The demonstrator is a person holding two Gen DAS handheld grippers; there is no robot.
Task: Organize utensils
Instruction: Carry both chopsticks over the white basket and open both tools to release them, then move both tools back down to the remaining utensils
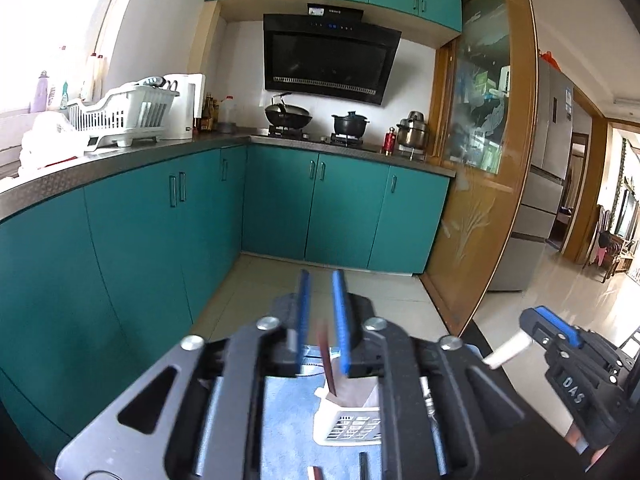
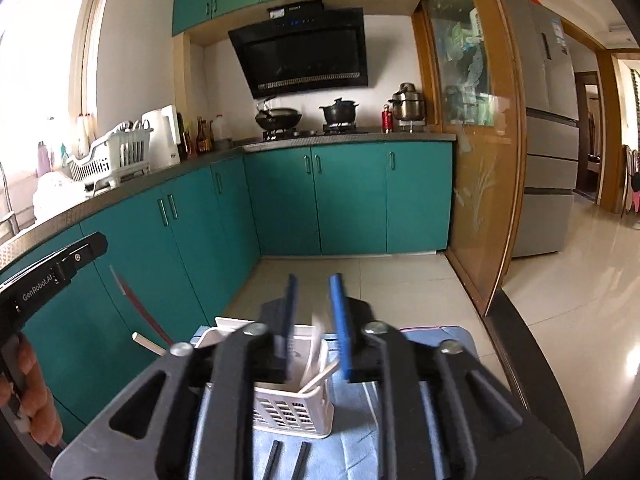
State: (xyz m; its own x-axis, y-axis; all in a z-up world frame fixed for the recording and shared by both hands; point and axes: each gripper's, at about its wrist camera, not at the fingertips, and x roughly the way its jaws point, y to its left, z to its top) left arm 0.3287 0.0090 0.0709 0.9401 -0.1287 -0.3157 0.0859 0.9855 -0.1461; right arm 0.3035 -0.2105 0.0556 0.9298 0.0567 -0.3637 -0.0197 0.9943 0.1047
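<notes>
Two blue fingers [image 1: 304,312] of the left gripper [image 1: 322,320] stand slightly parted, pinching a dark red chopstick [image 1: 326,356] against the right-hand pad; its lower end dips into the white slotted holder [image 1: 348,428] on the blue mat [image 1: 288,432]. At right, the other gripper [image 1: 554,330] grips a white utensil handle [image 1: 508,350]. From the right wrist, the right gripper [image 2: 316,320] clamps that white utensil [image 2: 319,338] above the holder [image 2: 288,412], beyond which open tiled floor [image 2: 400,280] spreads to teal cabinets [image 2: 348,196]
</notes>
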